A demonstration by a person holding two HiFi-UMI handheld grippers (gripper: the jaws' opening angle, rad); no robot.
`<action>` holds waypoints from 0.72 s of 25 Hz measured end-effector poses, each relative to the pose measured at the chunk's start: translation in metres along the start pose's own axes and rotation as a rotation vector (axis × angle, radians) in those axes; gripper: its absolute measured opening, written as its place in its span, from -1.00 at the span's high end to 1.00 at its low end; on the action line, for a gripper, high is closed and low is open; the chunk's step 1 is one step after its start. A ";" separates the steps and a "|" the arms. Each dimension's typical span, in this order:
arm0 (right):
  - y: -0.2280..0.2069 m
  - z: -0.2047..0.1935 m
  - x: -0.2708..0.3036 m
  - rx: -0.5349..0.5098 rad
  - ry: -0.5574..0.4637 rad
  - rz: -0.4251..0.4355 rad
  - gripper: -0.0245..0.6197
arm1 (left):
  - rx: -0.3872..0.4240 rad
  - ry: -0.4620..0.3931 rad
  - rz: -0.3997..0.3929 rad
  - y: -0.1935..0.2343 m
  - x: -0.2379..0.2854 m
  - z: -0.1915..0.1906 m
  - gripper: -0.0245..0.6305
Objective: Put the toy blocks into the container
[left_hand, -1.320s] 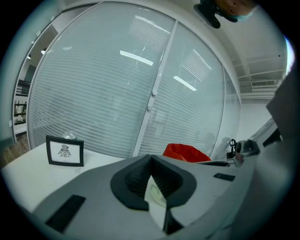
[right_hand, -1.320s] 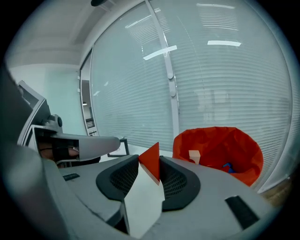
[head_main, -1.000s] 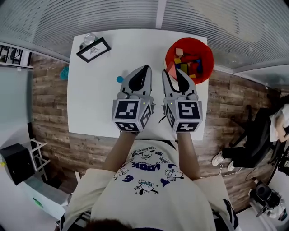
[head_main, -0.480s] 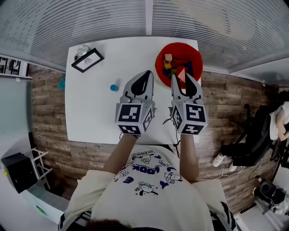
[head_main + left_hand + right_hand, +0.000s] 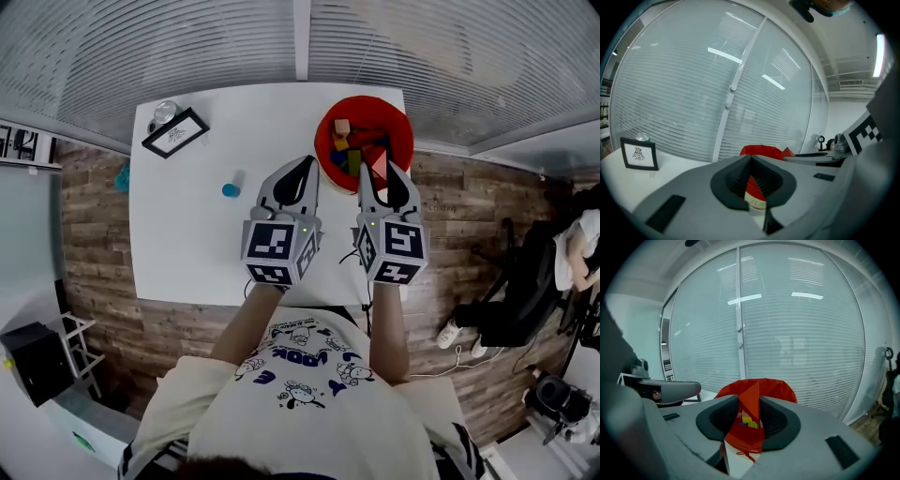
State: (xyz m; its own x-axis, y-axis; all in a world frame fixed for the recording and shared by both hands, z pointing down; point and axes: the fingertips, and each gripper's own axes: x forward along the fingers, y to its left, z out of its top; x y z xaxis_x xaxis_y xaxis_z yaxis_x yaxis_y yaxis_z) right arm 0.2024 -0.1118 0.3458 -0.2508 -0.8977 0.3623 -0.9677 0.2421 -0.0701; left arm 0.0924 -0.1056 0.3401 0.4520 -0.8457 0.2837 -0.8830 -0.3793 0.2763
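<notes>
A red container (image 5: 342, 111) holding several coloured blocks (image 5: 349, 150) stands at the white table's far right. My right gripper (image 5: 380, 171) is shut on a red triangular block (image 5: 379, 164) and holds it at the container's near rim. In the right gripper view that red block (image 5: 750, 404) is pinched between the jaws, with the container (image 5: 778, 387) just behind. My left gripper (image 5: 305, 162) hovers beside it to the left, shut and empty; its view shows the tips (image 5: 751, 158) meeting in front of the container (image 5: 761, 150). A small blue block (image 5: 231, 189) lies on the table left of the grippers.
A black picture frame (image 5: 175, 132) and a glass jar (image 5: 165, 111) stand at the table's (image 5: 187, 244) far left corner. Window blinds run behind the table. A wooden floor and a chair (image 5: 525, 281) lie to the right.
Both grippers have shifted to the right along the table. The red block went from the container's near left side to its near rim. The left gripper is farther from the blue block.
</notes>
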 end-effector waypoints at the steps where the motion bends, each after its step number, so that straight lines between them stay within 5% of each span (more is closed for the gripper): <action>1: -0.001 -0.001 0.001 -0.003 0.004 -0.005 0.50 | -0.001 0.001 -0.001 0.000 0.001 0.000 0.83; 18: -0.004 0.006 -0.001 -0.006 -0.040 -0.070 0.35 | -0.044 -0.010 0.011 0.016 0.000 0.001 0.83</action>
State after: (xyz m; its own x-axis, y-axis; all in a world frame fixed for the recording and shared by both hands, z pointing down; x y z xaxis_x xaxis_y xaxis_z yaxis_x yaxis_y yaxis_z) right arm 0.2065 -0.1145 0.3405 -0.1838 -0.9263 0.3288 -0.9827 0.1805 -0.0409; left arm 0.0784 -0.1116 0.3439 0.4405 -0.8537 0.2779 -0.8816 -0.3529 0.3135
